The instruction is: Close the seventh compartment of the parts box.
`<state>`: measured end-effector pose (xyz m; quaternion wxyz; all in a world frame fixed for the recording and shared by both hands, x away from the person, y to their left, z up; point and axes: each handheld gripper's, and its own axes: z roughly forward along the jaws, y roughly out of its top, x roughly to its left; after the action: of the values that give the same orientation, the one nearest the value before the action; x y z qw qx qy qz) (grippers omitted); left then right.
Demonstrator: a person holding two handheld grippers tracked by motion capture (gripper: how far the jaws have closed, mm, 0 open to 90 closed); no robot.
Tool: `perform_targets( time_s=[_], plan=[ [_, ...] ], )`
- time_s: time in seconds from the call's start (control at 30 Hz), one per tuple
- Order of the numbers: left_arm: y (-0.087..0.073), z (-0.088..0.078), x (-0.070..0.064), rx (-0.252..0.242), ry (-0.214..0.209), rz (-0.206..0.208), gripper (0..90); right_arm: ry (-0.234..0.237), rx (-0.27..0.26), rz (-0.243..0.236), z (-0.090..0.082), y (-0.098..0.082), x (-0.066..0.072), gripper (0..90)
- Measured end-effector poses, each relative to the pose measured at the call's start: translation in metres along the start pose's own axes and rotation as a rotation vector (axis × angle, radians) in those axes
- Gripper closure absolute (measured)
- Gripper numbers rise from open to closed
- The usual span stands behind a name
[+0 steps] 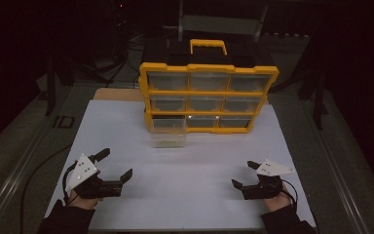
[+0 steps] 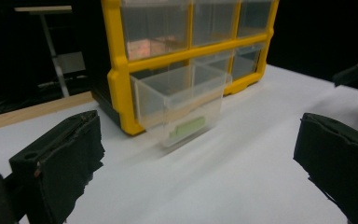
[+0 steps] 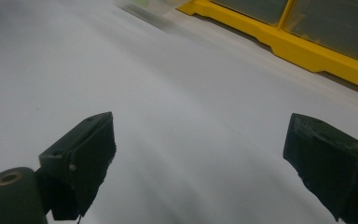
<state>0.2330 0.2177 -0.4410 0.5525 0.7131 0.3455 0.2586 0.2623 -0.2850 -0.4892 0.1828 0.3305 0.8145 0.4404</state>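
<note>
Drawer (image 1: 168, 132) of clear plastic, bottom left of the yellow cabinet (image 1: 208, 91), is the thing in hand: it stands pulled well out of its slot, its front resting over the white table (image 1: 185, 180) while its back end seems to sit in the frame. In the left gripper view something pale green (image 2: 187, 127) lies low against the drawer's front wall; what it is cannot be told. The other eight drawers sit pushed in flush, and a yellow handle (image 1: 208, 46) rises from the cabinet's top. Nearer the person, the left gripper (image 1: 115, 165) rests low on the table at the near left, its jaws spread wide with nothing between them, pointing roughly toward the open drawer but well apart from it. The right gripper (image 1: 245, 174) lies at the near right, likewise spread and holding nothing, aimed across the bare table, with the cabinet's lower edge at the top of its own view. Judging by this layout, the drawer is already open and either a fetch of the green piece or a push to shut the drawer is left; neither gripper has yet closed the distance, so most of the work seems to lie ahead.
</note>
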Motion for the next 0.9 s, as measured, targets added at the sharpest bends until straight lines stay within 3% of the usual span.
perform_targets(
  time_s=[0.33,0.67,0.9],
  plan=[
    [0.034,0.003,0.003,-0.015,-0.024,-0.028,1.1,0.004,-0.014,0.0,-0.001,0.001,0.0,9.1],
    [0.061,0.013,-0.011,-0.026,-0.054,0.053,1.0,0.008,-0.011,0.0,0.0,0.002,0.001,9.1],
    [0.066,0.025,-0.022,-0.009,-0.069,0.067,1.1,0.01,-0.014,-0.001,0.0,0.002,0.001,9.1]
  ],
)
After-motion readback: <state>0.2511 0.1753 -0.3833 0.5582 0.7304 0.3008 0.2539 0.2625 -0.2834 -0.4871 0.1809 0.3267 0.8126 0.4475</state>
